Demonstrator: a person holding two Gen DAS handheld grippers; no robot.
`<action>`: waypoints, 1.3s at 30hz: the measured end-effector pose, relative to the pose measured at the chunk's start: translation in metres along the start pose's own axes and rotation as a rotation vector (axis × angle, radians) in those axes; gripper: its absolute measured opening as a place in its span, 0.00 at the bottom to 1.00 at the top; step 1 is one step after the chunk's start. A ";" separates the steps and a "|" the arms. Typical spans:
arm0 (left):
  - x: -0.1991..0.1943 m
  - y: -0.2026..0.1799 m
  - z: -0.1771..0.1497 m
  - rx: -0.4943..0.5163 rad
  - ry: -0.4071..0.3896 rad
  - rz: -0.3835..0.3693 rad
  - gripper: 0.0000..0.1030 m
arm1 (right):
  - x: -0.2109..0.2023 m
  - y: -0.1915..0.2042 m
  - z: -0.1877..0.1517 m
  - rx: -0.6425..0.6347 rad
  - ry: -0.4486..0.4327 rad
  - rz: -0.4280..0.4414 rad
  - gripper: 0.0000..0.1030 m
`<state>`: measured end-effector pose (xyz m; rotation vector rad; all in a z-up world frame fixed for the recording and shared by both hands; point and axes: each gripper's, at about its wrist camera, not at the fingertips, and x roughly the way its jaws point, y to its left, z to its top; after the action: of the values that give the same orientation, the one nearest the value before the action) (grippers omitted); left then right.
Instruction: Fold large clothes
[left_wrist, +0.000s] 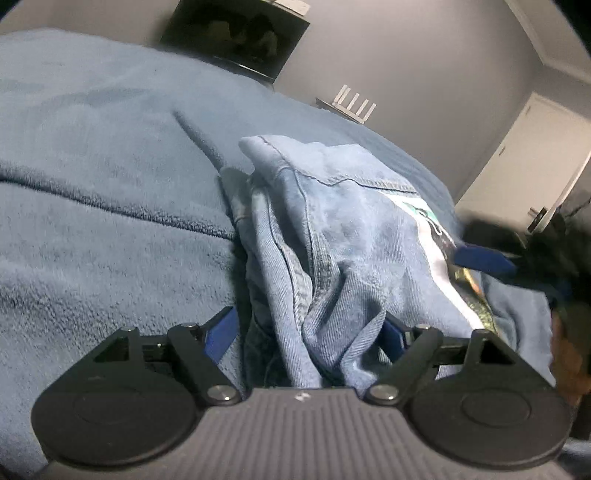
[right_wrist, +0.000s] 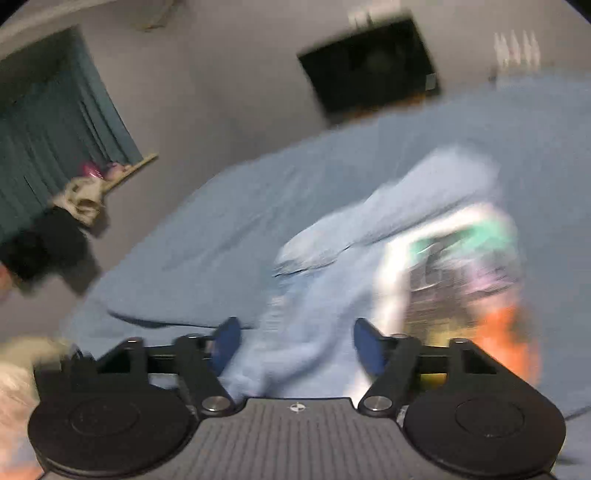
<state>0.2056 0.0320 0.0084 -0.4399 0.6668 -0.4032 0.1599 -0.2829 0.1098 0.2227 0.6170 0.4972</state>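
Note:
A light blue denim garment (left_wrist: 332, 229) with a white, teal and orange printed panel (left_wrist: 436, 236) lies bunched on a blue fleece blanket (left_wrist: 103, 155). My left gripper (left_wrist: 306, 332) is open; a fold of the denim runs between its blue pads (left_wrist: 221, 332), which stand clear of the cloth. At the right edge, one blue finger (left_wrist: 484, 260) of the other gripper reaches over the print. The right wrist view is motion-blurred. It shows my right gripper (right_wrist: 295, 347) open, with the garment (right_wrist: 325, 295) lying loose between its fingers and the print (right_wrist: 461, 266) to the right.
The blanket (right_wrist: 221, 229) covers a wide bed. On the grey wall hang a dark screen (left_wrist: 236, 33) and a white router (left_wrist: 354, 103). A white door (left_wrist: 524, 162) is at the right. Teal curtains (right_wrist: 55, 122) and a heap of things (right_wrist: 81, 199) are at the left.

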 end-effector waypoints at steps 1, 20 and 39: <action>-0.004 0.001 -0.001 -0.012 -0.006 -0.008 0.78 | -0.016 0.001 -0.006 -0.050 -0.023 -0.058 0.76; -0.002 -0.004 0.000 -0.010 -0.149 0.119 0.80 | -0.028 -0.014 -0.104 -0.398 0.032 -0.472 0.71; -0.050 -0.029 -0.041 -0.040 -0.156 0.170 0.87 | -0.046 -0.068 -0.110 -0.038 0.088 -0.351 0.88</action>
<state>0.1362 0.0213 0.0190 -0.4438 0.5560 -0.1929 0.0874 -0.3591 0.0216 0.0541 0.7150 0.1800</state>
